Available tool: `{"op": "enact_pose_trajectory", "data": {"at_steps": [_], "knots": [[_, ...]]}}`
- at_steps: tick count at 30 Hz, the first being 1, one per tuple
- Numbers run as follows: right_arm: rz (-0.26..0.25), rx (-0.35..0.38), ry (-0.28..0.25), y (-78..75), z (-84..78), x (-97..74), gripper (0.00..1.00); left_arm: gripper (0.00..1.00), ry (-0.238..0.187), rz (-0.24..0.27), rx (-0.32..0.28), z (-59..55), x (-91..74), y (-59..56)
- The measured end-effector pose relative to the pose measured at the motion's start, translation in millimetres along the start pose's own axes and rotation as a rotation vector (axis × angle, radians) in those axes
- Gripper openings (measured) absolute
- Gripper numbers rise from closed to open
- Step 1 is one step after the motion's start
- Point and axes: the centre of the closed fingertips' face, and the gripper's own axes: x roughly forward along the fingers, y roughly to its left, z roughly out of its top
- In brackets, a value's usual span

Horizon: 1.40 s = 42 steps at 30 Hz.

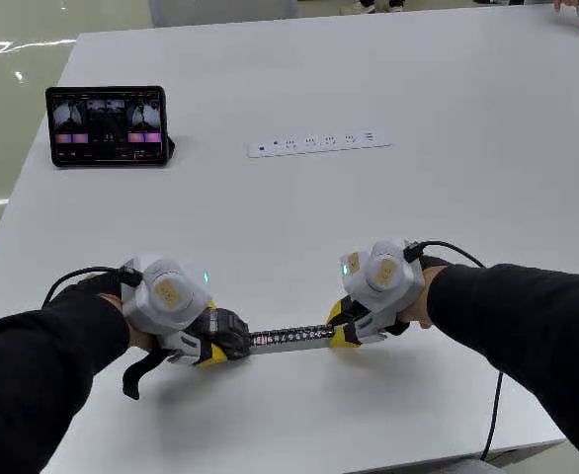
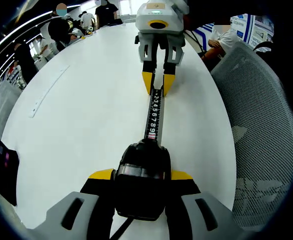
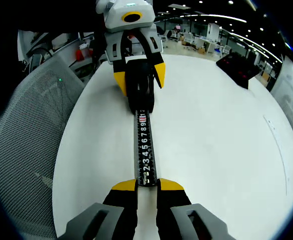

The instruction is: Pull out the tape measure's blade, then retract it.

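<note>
A black tape measure case [image 1: 226, 332] [image 2: 142, 175] [image 3: 139, 86] sits between the yellow-tipped jaws of my left gripper [image 1: 213, 348] [image 2: 140, 175] [image 3: 139, 76], which is shut on it. A short length of black blade with white numbers [image 1: 291, 337] [image 2: 154, 114] [image 3: 145, 150] runs out flat over the white table [image 1: 418, 99]. My right gripper [image 1: 341, 331] [image 3: 147, 186] [image 2: 156, 82] is shut on the blade's free end. The two grippers face each other near the table's front edge.
A black tablet [image 1: 108, 124] [image 3: 239, 62] stands at the back left. A white power strip [image 1: 319, 143] lies across the table's middle. A grey mesh chair [image 2: 266, 125] [image 3: 31, 130] is beside the table. People stand far behind [image 2: 61, 27].
</note>
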Motion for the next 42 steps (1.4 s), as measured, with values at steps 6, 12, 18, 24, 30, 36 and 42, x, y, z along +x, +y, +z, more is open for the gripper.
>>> {"op": "enact_pose_trajectory", "data": {"at_steps": [6,12,18,24,30,36,42], "knots": [[-0.003,0.005,0.0,-0.1,-2.9,-2.5,0.1,0.34,0.0,0.001,-0.002,-0.1,0.2,0.4],[-0.008,0.012,-0.003,0.4,-5.5,-4.8,0.1,0.34,-0.001,0.002,-0.003,0.0,0.2,0.3],[-0.011,0.017,-0.004,0.3,-9.7,-6.9,0.1,0.34,-0.002,0.003,-0.005,0.0,0.2,0.4],[-0.012,0.012,0.0,0.1,-13.1,-8.5,0.1,0.34,-0.003,0.005,-0.005,-0.3,0.3,0.7],[-0.013,0.008,0.01,-0.7,-18.5,-10.6,0.1,0.34,-0.003,0.007,-0.007,-0.4,0.3,0.8],[-0.016,0.013,0.01,-1.0,-22.7,-13.6,0.1,0.34,-0.004,0.007,-0.011,-0.1,0.3,0.5],[-0.019,0.02,0.006,-1.2,-26.0,-15.6,0.1,0.34,-0.007,0.011,-0.013,0.3,0.1,0.9]]}}
